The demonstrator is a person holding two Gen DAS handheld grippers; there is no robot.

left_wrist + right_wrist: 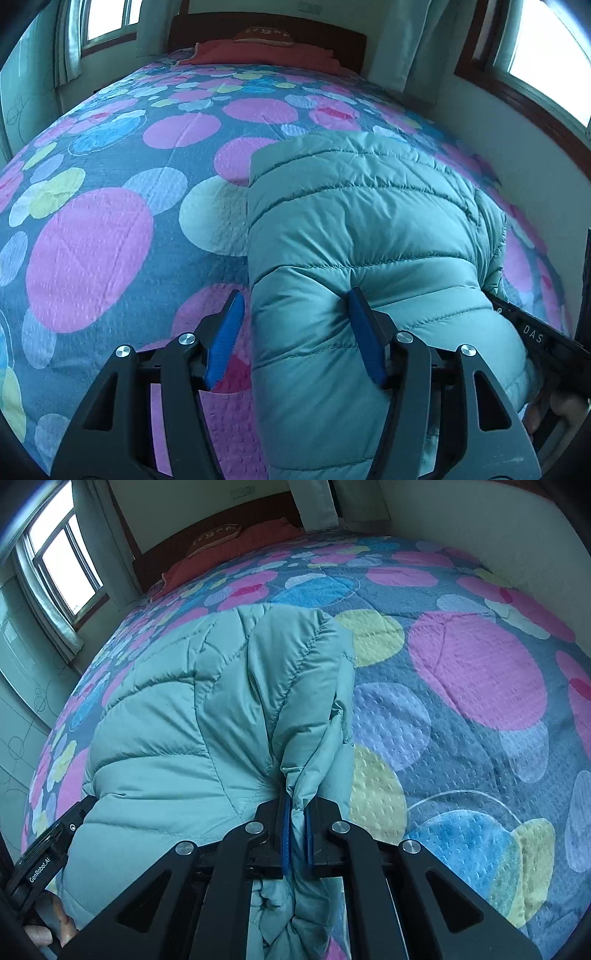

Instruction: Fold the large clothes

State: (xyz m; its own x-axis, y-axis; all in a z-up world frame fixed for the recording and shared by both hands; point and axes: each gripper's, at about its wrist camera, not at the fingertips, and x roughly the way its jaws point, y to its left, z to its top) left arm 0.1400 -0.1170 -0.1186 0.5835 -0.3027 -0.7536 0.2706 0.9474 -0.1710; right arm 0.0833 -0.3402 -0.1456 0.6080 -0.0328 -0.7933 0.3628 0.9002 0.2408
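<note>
Teal puffer jacket (362, 229) is the whole story here, lying on the spotty bedspread (110, 206) toward the wall side of the bed, its far hem pointing at the headboard (266, 27). From what I can see it's already narrowed into a long strip, with one side laid over the body, so I'd say the lengthwise folding is mostly done. What looks left is folding that strip across itself, and that hasn't happened yet as far as I can tell.

At the near end of the jacket, the right gripper (295, 834) is clamped tight on a bunched edge of fabric, with blue pads squeezing it. The left gripper (295, 332) sits at the jacket's other near corner with jaws spread about halfway; one pad dents the puffy side and the other is off the jacket, over the bedspread, so nothing's gripped there. Beyond the jacket, an orange blanket (258, 53) sits up by the headboard.
</note>
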